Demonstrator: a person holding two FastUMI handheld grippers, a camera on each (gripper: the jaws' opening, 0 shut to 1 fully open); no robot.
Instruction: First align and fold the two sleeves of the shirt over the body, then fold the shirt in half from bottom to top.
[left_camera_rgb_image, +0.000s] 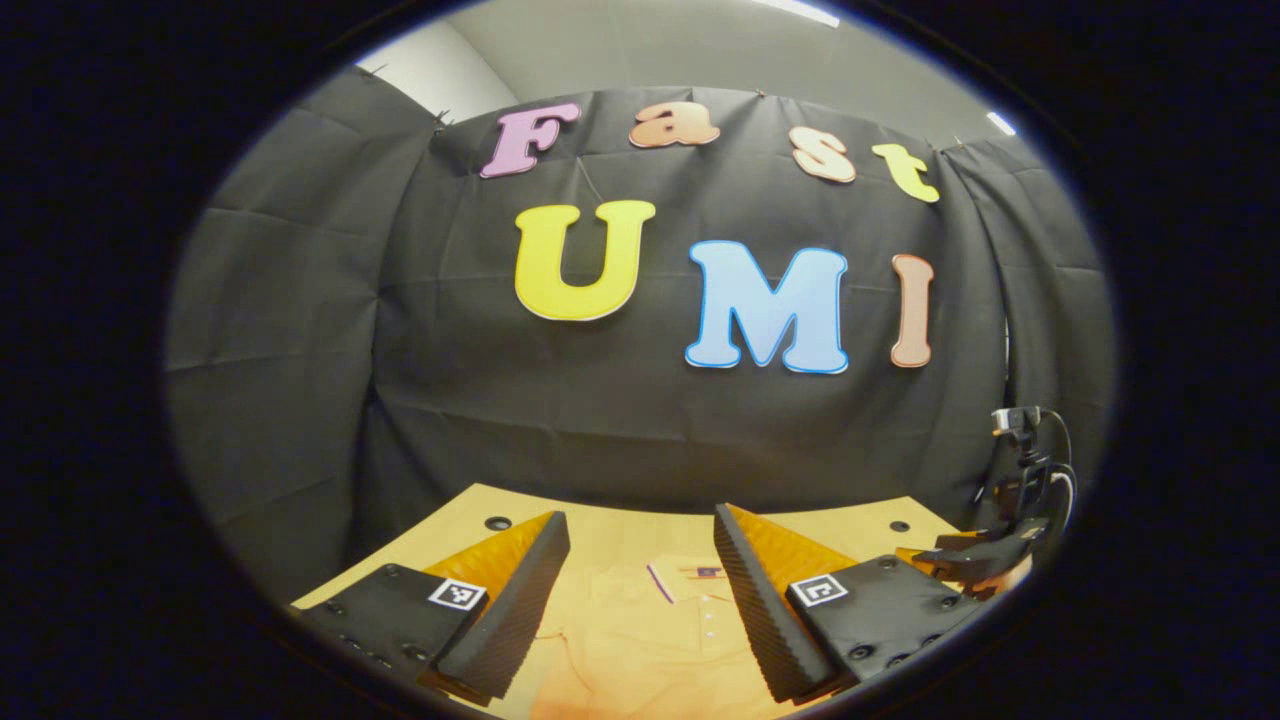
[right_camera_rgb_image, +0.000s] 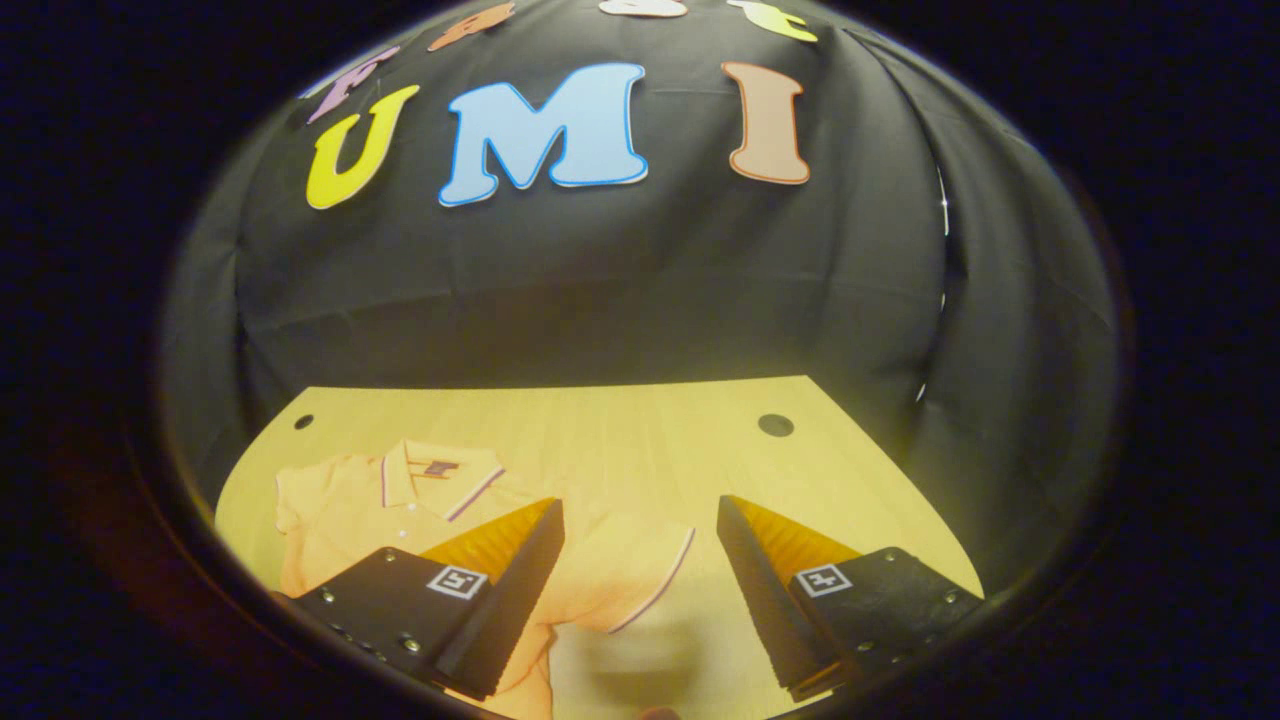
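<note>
A yellow-orange polo shirt (right_camera_rgb_image: 400, 510) was seen lying flat on the wooden worktop (right_camera_rgb_image: 640, 430), collar towards the booth wall, below and ahead of both tools. The right hand-held gripper (right_camera_rgb_image: 640, 560) was held released above it, jaws spread wide, with one short sleeve (right_camera_rgb_image: 640, 565) spread out just under the gap between its fingers. The left hand-held gripper (left_camera_rgb_image: 640, 590) was likewise released and empty, poised over the collar and button placket (left_camera_rgb_image: 690, 590). The shirt was judged light, soft and limp: it would be expected to sag and crease when lifted, and to slide easily on the smooth wood. The piped sleeve hem was judged the best place for a pinch, where the doubled cloth would give firmer purchase.
</note>
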